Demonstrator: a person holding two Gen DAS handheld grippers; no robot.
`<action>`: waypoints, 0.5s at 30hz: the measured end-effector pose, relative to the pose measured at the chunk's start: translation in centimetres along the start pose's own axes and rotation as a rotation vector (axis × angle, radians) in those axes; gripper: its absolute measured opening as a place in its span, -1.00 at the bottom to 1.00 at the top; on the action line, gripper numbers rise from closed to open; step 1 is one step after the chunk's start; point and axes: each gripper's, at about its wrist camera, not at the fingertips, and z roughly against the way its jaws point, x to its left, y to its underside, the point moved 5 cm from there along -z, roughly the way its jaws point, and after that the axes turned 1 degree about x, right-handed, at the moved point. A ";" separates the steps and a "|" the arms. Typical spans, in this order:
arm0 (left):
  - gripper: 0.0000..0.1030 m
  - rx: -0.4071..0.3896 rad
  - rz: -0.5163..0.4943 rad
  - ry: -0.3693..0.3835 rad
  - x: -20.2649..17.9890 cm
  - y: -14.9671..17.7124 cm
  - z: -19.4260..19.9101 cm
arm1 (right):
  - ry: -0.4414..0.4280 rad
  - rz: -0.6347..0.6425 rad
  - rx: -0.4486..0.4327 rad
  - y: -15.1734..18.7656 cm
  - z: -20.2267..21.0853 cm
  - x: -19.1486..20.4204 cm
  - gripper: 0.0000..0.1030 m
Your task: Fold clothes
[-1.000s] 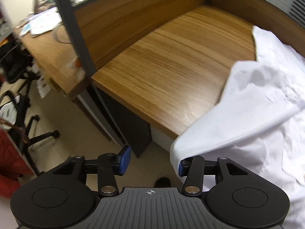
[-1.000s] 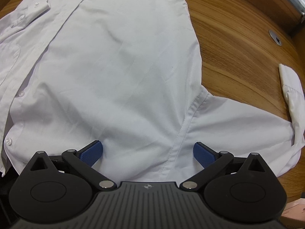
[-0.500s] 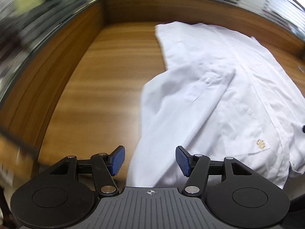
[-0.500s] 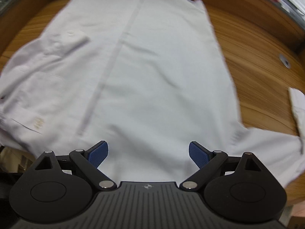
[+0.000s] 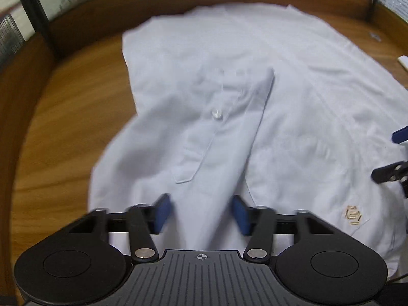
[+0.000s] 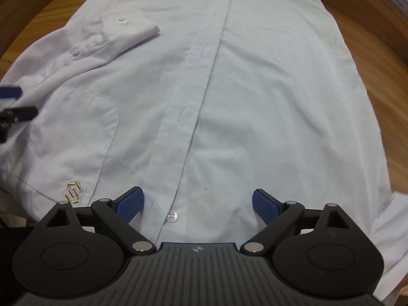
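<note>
White shirt (image 6: 255, 89) flat under both open tools.

Sleeve (image 5: 229, 137) now across shirt (image 5: 306, 81).

No legible text or numbers

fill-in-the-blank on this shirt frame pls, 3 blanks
1. The shirt lies on a ____ desk.
2. One sleeve is folded across the shirt's ____.
3. The fingers of the right gripper stand ____, as do those of the left gripper.

Missing words: wooden; front; open
</note>
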 end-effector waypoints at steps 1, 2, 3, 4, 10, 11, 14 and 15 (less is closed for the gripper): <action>-0.14 0.001 0.024 0.018 0.2 -0.1 -0.1 | 0.000 -0.011 0.001 0.1 0.0 -0.3 0.89; -0.15 0.002 0.040 0.027 0.4 -0.2 -0.2 | 0.004 -0.022 0.001 0.1 0.0 -0.7 0.89; -0.19 0.001 0.049 0.028 0.5 -0.3 -0.2 | 0.007 -0.033 0.000 0.2 0.0 -1.1 0.90; -0.19 -0.001 0.050 0.028 0.5 -0.4 -0.3 | 0.006 -0.037 0.000 0.3 0.1 -1.4 0.90; -0.20 -0.002 0.039 0.043 0.0 -1.3 -0.8 | 0.009 -0.061 -0.001 1.0 0.4 -3.1 0.91; -0.20 -0.005 0.030 0.047 -0.2 -1.5 -0.9 | 0.011 -0.065 -0.002 1.1 0.5 -3.4 0.91; -0.20 -0.013 0.009 0.060 -1.0 -1.9 -1.0 | 0.016 -0.079 -0.002 1.5 0.6 -4.3 0.92; -0.20 -0.016 0.000 0.065 -1.3 -2.0 -1.1 | 0.019 -0.086 -0.002 1.5 0.7 -4.8 0.92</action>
